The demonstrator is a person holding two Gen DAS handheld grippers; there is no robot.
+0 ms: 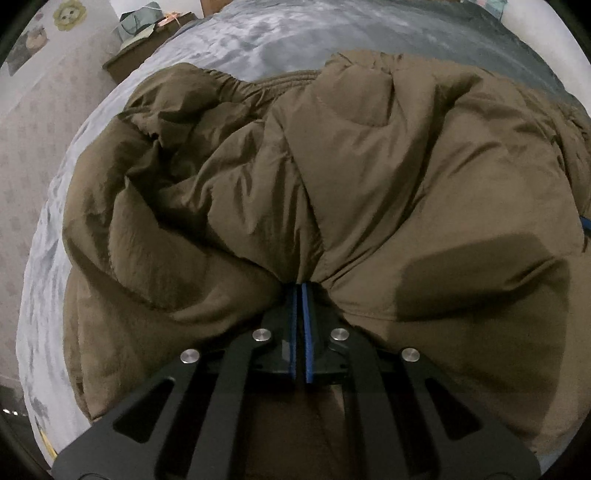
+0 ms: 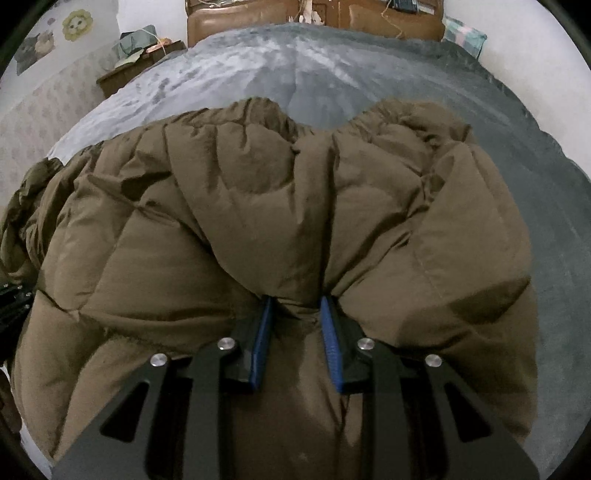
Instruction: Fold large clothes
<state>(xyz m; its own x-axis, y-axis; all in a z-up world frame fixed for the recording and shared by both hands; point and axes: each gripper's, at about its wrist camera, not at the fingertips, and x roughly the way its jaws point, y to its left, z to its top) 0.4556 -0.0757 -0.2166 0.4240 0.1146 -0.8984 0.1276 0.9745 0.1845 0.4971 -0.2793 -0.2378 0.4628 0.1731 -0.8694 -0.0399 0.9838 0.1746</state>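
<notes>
Brown padded jacket [image 1: 332,184] spread in a puffy heap on the grey bed cover [image 1: 280,33], near edge towards the cameras. Left tongs [image 1: 300,291] clenched tight on a thin pinch of the jacket's near edge, blue pads almost meeting. Right tongs [image 2: 295,306] clamped on a thicker bunch of the same edge, fabric gathered between the pads, jaws standing part-way apart over the bulk. Step in hand, by judgement: securing both near-edge holds ahead of a fold away from the cameras, towards the headboard [image 2: 314,22]. For a clean fold: lift both holds together and level; keep the edge taut between them, without a sag in the middle; carry across in one arc; lay the edge flat over the far portion. Risk: slippery, springy padding creeping out of the thinner left pinch; firm pressure advised until the edge lies down.
</notes>
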